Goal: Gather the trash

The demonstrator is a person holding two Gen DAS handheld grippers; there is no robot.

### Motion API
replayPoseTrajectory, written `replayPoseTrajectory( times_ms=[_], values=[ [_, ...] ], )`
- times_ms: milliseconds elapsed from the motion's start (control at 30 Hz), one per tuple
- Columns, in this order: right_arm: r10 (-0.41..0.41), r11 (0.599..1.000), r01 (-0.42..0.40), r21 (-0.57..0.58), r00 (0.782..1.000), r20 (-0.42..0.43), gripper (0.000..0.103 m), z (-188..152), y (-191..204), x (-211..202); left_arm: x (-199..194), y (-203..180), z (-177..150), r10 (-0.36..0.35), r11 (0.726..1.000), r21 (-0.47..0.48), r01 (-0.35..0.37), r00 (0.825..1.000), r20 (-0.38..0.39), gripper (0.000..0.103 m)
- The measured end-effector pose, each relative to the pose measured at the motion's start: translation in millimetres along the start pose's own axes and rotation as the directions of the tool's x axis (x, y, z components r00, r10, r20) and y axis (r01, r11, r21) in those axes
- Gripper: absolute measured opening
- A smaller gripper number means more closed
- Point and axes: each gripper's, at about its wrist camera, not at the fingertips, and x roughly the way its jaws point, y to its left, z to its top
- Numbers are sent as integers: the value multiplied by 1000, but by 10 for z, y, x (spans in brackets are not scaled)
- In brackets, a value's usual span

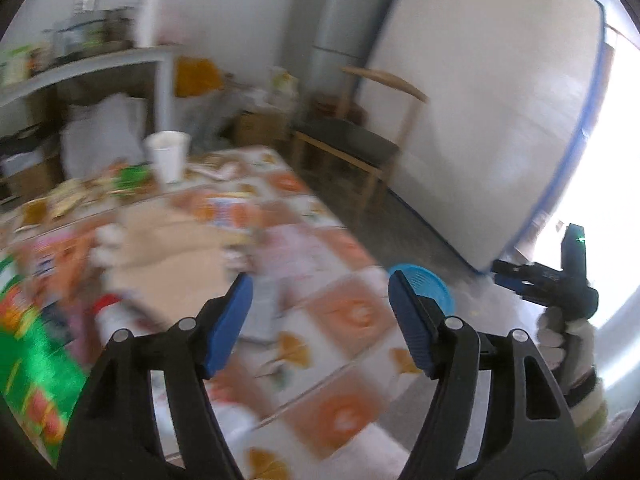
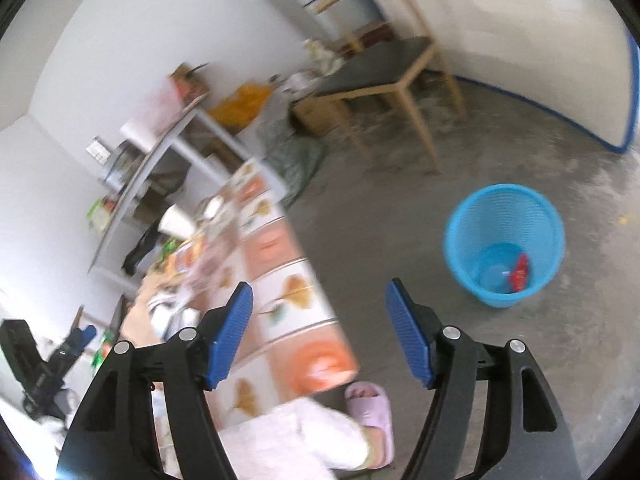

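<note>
Left wrist and right wrist views: both grippers empty, bin on the floor

Left wrist view: the left gripper (image 1: 320, 320) has its blue pads spread wide with nothing between them. Under it lies a table (image 1: 340, 312) with an orange patterned cloth. Blurred wrappers (image 1: 36, 344) crowd the 9 o'clock edge, and a white cup (image 1: 168, 156) stands at 11 o'clock. The blue bin (image 1: 430, 286) peeks out behind the right pad.

Right wrist view: the right gripper (image 2: 320, 332) is likewise spread wide and empty. At 3 o'clock the bin stands on the concrete floor (image 2: 400, 208), apart from the table, with a red scrap (image 2: 520, 272) inside. A wooden chair (image 2: 384, 64) sits at 12 o'clock.
</note>
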Motion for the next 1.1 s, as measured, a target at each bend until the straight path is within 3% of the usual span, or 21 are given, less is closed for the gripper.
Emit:
replayPoseTrajectory(
  times_ms=[133, 200, 367, 467, 600, 733, 800, 1000, 1100],
  values=[
    [79, 995, -84, -56, 994, -77, 67, -92, 464, 287, -220, 372, -193, 136, 990, -32, -134, 989, 63, 67],
    [113, 989, -123, -85, 987, -118, 67, -161, 685, 428, -240, 533, -240, 167, 986, -43, -164, 984, 67, 67],
    [175, 966, -213, -150, 957, -230, 67, -335, 1225, 810, -87, 827, -188, 175, 984, -23, -175, 984, 10, 67],
    [179, 958, -227, -174, 951, -252, 67, -347, 1441, 999, 160, 949, -35, 167, 986, 17, -166, 986, -28, 70],
    [168, 965, -210, -157, 954, -247, 67, -236, 1535, 1225, 463, 967, 91, 157, 985, 85, -150, 984, -85, 70],
    [178, 970, -216, -109, 942, -283, 67, -77, 1554, 1551, 825, 974, 139, 214, 970, 156, -188, 963, -165, 70],
    [164, 977, -196, -80, 939, -302, 67, -19, 1549, 1736, 958, 1001, 135, 203, 973, 152, -174, 958, -204, 69],
    [146, 987, -162, -10, 915, -375, 67, 27, 1485, 2204, 1088, 1024, 105, 179, 978, 147, -147, 955, -237, 53],
    [152, 987, -159, 15, 905, -398, 60, 3, 1452, 2309, 1110, 1028, 97, 183, 976, 159, -148, 954, -235, 45]
  ],
)
